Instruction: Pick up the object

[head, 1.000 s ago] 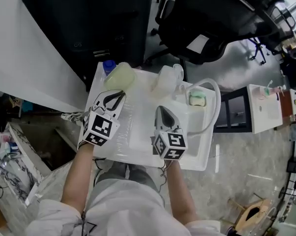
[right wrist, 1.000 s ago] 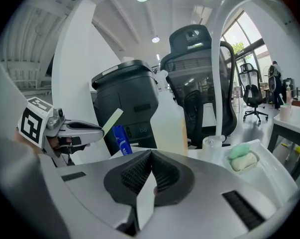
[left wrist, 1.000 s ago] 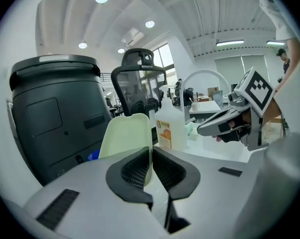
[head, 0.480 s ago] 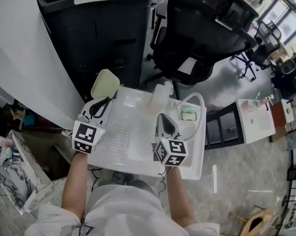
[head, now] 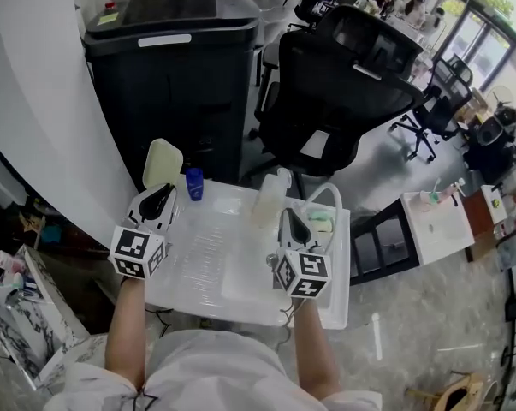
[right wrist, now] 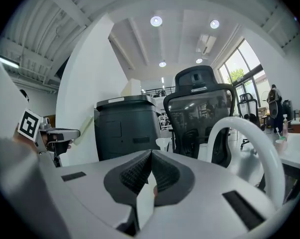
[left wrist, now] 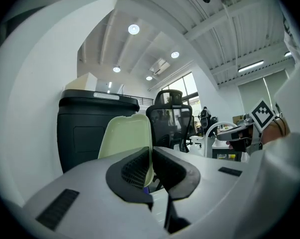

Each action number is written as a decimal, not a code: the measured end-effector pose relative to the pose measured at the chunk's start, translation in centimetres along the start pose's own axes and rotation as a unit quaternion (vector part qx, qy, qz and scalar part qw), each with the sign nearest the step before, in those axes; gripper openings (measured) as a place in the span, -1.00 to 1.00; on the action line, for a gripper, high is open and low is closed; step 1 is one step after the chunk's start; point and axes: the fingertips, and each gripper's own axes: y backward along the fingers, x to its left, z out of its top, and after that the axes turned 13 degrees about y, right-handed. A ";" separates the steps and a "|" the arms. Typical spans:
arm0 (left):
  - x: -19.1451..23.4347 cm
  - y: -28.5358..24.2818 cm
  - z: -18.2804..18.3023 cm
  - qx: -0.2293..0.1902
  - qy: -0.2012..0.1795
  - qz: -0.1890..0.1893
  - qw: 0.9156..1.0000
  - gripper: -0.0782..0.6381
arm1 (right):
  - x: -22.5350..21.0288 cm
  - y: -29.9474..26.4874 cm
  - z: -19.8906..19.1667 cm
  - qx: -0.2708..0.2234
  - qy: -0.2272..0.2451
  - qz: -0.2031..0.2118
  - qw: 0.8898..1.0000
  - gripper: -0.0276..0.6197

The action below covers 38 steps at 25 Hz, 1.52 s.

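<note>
Biggest thing in the head view is the black bin (head: 176, 67) standing behind the white table (head: 198, 272), with a black office chair (head: 343, 84) next to it. Both grippers are over the table, markers facing up, well apart from each other.

Over to the left gripper (head: 160, 197): it has the pale green lid (head: 162, 161). The left gripper view makes it plain. Its fingers (left wrist: 135, 168) are squeezed tight on the lid's lower edge with no gap either side, and the lid (left wrist: 127, 143) stands upright out of the jaws in front of the bin. From the head view the lid sits off the table's far left corner, up in the air and touching nothing but the gripper.

Now the right gripper (head: 290, 217), near the table's right side: its fingers (right wrist: 135, 173) are pressed together at the tips, ribbed pads meeting, and there's nothing caught between them. A white curved tube (right wrist: 249, 133) arches just to its right.

Smaller items on the table: a translucent jug (head: 270, 197) between the two grippers, a green-and-white piece (head: 320, 223) just beside the right gripper under the tube, and a small blue cup (head: 194, 183) just right of the lid.
</note>
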 end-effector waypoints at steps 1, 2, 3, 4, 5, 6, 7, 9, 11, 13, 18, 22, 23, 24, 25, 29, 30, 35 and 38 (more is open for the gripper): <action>0.0 0.1 0.4 -0.005 -0.002 0.000 1.000 -0.67 | -0.2 0.1 0.4 -0.004 0.002 -0.003 1.000 -0.89; 0.0 0.3 0.7 -0.010 -0.004 0.000 1.000 -0.67 | -0.4 0.2 0.7 -0.008 0.003 -0.005 1.000 -0.89; -0.1 0.4 1.0 -0.015 -0.005 0.001 1.000 -0.67 | -0.6 0.3 0.9 -0.012 0.005 -0.007 1.000 -0.89; -0.1 0.6 1.3 -0.020 -0.006 0.001 1.000 -0.67 | -0.7 0.5 1.2 -0.015 0.006 -0.008 1.000 -0.89; 0.0 0.7 1.6 -0.026 -0.006 0.002 1.000 -0.67 | -0.8 0.5 1.4 -0.018 0.007 -0.009 1.000 -0.89; 0.0 0.9 2.0 -0.031 -0.005 0.004 1.000 -0.67 | -0.9 0.6 1.7 -0.021 0.009 -0.010 1.000 -0.89; 0.2 1.1 2.3 -0.035 -0.003 0.005 0.999 -0.67 | -1.0 0.6 2.1 -0.025 0.011 -0.010 1.000 -0.89; 0.6 1.3 2.9 -0.043 0.001 0.009 0.999 -0.67 | -1.1 0.6 2.7 -0.031 0.015 -0.010 0.999 -0.89; 1.0 1.6 3.1 -0.048 0.006 0.012 0.999 -0.67 | -1.3 0.6 3.0 -0.033 0.018 -0.013 0.999 -0.89; 1.2 2.0 3.1 -0.049 0.008 0.014 0.999 -0.67 | -1.4 0.8 3.0 -0.033 0.018 -0.016 0.999 -0.89; 1.0 2.3 2.7 -0.048 0.012 0.012 0.999 -0.67 | -1.5 1.0 3.1 -0.034 0.019 -0.019 0.999 -0.89; 0.7 2.3 2.3 -0.044 0.011 0.010 0.999 -0.67 | -1.7 1.1 3.1 -0.031 0.026 -0.021 0.999 -0.89; 0.8 2.3 2.3 -0.044 0.011 0.010 0.999 -0.67 | -1.7 1.1 3.1 -0.031 0.026 -0.022 0.999 -0.89; 0.8 2.4 2.4 -0.044 0.010 0.010 0.999 -0.67 | -1.8 1.1 3.1 -0.031 0.026 -0.023 0.999 -0.89; 0.9 2.4 2.5 -0.045 0.010 0.011 0.999 -0.67 | -1.8 1.0 3.2 -0.031 0.025 -0.023 0.999 -0.89; 1.2 2.5 2.7 -0.046 0.013 0.014 0.999 -0.67 | -1.8 0.9 3.4 -0.032 0.027 -0.022 0.999 -0.89; 1.2 2.5 2.7 -0.046 0.012 0.014 0.999 -0.67 | -1.8 0.9 3.4 -0.032 0.027 -0.022 0.999 -0.89; 1.2 2.6 2.5 -0.044 0.011 0.013 0.999 -0.67 | -1.8 0.8 3.6 -0.036 0.029 -0.019 0.999 -0.89; 1.1 2.6 2.5 -0.042 0.011 0.013 0.999 -0.67 | -2.0 0.8 3.6 -0.036 0.029 -0.020 0.999 -0.89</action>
